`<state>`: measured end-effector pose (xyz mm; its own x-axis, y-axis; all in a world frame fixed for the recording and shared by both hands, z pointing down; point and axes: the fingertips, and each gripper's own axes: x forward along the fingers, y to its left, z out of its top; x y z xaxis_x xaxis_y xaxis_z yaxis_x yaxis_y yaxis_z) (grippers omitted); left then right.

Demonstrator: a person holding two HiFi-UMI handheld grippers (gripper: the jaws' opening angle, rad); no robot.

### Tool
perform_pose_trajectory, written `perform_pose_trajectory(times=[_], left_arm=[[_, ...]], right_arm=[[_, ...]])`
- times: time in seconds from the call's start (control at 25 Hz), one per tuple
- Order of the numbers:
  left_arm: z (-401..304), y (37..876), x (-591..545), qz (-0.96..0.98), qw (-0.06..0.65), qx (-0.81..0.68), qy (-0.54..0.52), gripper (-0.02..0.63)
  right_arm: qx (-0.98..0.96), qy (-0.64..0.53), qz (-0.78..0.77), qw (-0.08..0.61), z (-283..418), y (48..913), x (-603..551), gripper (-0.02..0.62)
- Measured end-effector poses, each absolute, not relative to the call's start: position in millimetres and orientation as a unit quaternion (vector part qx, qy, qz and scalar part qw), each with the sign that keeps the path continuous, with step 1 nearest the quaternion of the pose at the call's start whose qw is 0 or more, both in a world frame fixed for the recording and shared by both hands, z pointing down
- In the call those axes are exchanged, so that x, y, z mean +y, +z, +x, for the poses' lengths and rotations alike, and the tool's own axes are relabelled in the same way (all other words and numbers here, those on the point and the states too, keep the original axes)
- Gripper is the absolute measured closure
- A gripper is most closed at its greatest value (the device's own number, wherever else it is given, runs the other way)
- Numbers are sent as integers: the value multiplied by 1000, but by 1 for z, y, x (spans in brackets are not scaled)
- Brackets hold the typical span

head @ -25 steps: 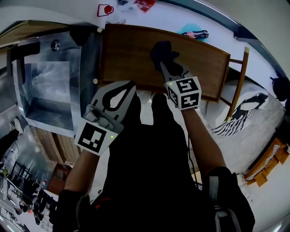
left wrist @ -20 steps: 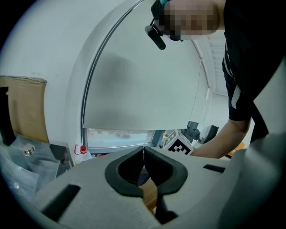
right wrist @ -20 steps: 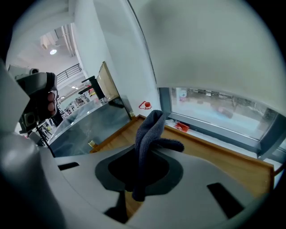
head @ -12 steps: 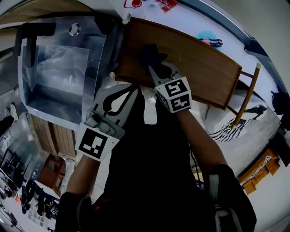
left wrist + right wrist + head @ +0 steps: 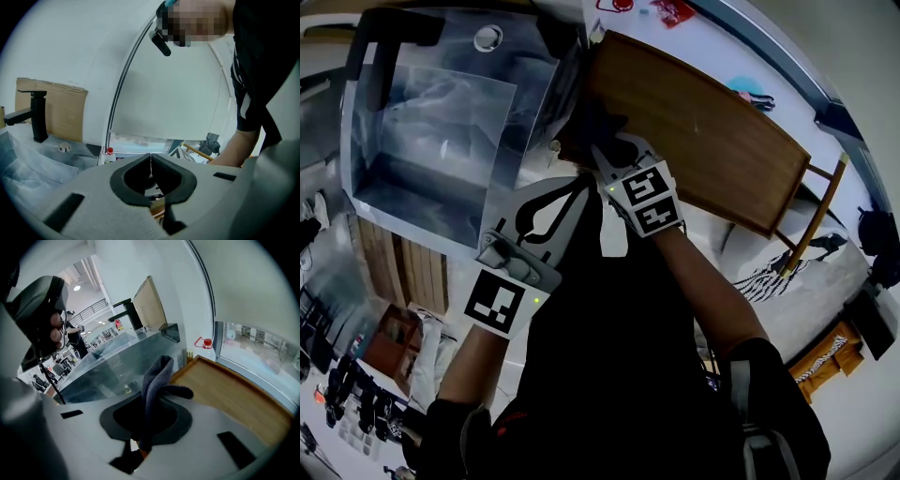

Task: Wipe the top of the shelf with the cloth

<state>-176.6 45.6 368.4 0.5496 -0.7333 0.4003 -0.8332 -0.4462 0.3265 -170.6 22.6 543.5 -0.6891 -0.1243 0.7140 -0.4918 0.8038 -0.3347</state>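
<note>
The shelf top [image 5: 712, 141] is a brown wooden board with a raised rim, also seen in the right gripper view [image 5: 234, 390]. My right gripper [image 5: 602, 155] is shut on a dark grey cloth [image 5: 592, 122], which rests at the board's left end beside the sink. In the right gripper view the cloth [image 5: 157, 373] sticks up folded from between the jaws of the right gripper [image 5: 156, 397]. My left gripper [image 5: 574, 185] hangs lower, off the shelf. Its jaws meet with nothing between them in the left gripper view [image 5: 151, 158].
A steel sink [image 5: 431, 122] under clear plastic film lies left of the shelf, with a black faucet [image 5: 126, 310] at its far side. A red-capped item [image 5: 204, 342] stands near the shelf's far corner. A wooden chair frame [image 5: 811, 211] is at the right.
My right gripper has dragged the cloth leftward along the shelf top, from near its middle to the end by the sink. The left gripper has kept its place.
</note>
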Motion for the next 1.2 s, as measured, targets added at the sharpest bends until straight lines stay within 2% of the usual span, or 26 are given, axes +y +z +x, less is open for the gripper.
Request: perform_pose_trajectory(times=[0.68,1.2], left_arm=[[-167,378,59,851,257,-446,107,581],[-126,375,48,869,248,-411,121,581]], right_arm=[[-858,262,186,401,-147,593,42,551],[-848,275,220,396,-98,594,38,551]])
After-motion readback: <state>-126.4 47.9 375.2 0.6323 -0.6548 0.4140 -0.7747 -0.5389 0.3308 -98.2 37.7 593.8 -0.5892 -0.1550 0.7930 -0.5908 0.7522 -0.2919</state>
